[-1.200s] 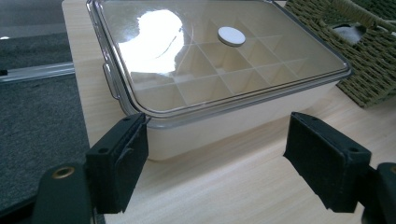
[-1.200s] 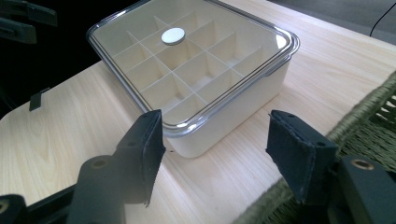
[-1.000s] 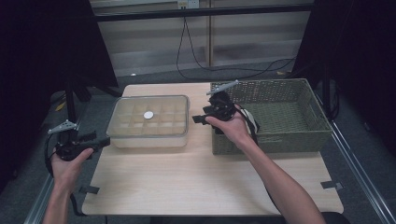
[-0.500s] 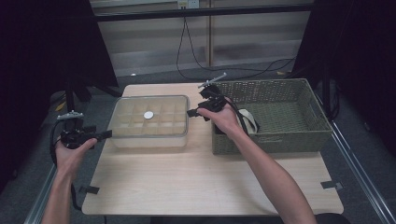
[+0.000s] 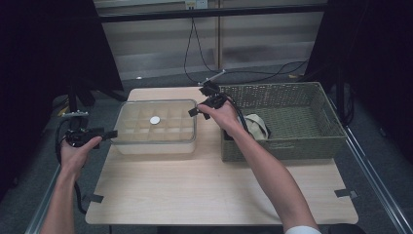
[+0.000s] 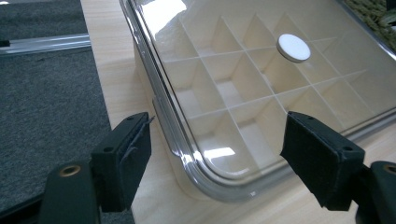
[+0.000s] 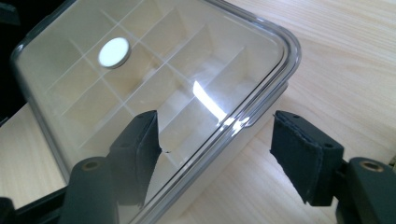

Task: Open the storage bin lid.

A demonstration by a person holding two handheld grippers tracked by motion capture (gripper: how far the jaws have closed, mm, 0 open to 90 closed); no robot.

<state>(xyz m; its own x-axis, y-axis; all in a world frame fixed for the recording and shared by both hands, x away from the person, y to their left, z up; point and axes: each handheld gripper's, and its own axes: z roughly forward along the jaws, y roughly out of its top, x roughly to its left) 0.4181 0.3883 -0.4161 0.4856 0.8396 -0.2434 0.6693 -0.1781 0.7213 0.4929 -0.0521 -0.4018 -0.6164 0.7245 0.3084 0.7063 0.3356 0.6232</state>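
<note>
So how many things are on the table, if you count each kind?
Clear-lidded box with compartments: 1
Woven basket: 1
Hand-held gripper: 2, the left hand-held gripper and the right hand-held gripper, both open at the box's ends
Total: 4
A pale strap-like thing lies in the basket; I cannot tell what it is, so it is not counted.

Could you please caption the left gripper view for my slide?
Open left gripper straddles a corner of the lidded divided box.
</note>
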